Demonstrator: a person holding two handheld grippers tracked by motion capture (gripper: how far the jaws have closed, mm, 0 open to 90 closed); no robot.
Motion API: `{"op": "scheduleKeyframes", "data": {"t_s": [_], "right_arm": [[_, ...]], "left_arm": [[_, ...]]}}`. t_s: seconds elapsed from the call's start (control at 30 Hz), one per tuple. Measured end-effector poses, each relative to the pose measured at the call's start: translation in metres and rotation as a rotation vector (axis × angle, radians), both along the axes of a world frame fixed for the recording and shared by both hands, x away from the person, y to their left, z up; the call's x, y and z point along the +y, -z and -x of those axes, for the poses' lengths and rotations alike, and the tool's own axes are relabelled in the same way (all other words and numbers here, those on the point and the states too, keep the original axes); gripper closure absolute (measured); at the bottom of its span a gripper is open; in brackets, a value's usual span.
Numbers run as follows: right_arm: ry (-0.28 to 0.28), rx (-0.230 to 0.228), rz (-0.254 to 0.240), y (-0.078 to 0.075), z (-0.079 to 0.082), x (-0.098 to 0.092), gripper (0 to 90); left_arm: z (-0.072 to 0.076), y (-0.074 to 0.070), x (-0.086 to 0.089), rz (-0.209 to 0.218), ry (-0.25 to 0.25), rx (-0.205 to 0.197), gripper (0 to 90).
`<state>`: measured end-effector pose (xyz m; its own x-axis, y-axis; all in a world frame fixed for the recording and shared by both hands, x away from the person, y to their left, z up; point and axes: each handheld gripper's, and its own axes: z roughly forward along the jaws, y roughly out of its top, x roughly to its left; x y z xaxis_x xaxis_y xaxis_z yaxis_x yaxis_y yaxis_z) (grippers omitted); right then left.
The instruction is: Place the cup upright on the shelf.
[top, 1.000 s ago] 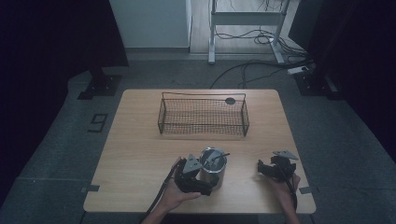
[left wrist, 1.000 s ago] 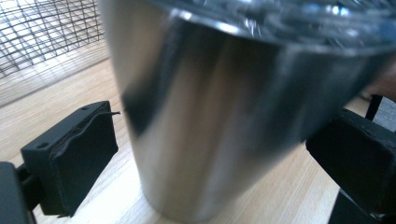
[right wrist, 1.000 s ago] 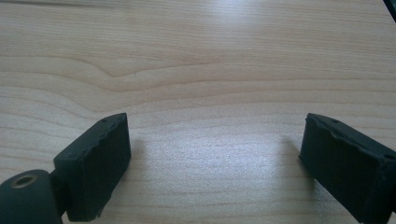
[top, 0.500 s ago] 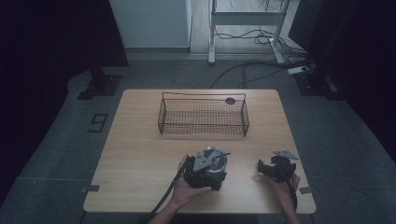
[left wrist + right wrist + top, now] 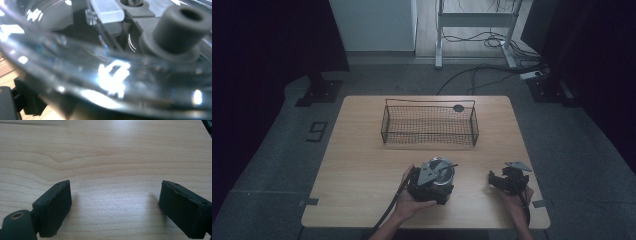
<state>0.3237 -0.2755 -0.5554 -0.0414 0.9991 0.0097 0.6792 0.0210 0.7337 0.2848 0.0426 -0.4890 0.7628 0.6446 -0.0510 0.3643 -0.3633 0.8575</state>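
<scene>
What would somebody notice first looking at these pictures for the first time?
Probably the clear round container at the table's near edge, with the left gripper right against it; in the left gripper view its glossy wall sits very close to the lens. Next, the black wire basket farther back, and the right gripper resting with jaws wide open.

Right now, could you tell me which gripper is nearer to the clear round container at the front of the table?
Left. The left gripper is right against the clear container, which sits pressed up to its camera. The right gripper rests well off to the container's right, jaws open over bare table.
</scene>
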Motion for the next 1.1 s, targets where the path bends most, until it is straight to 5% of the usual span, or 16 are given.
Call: {"op": "scheduleKeyframes", "data": {"t_s": [0.47, 1.1], "right_arm": [[0.007, -0.002, -0.002, 0.000, 0.000, 0.000, 11.7], [0.005, -0.006, 0.001, 0.000, 0.000, 0.000, 13.0]], "left_arm": [[0.000, -0.015, 0.013, 0.057, -0.019, -0.010, 3.6], [-0.013, -0.056, 0.023, 0.107, -0.083, -0.004, 3.6]]}}
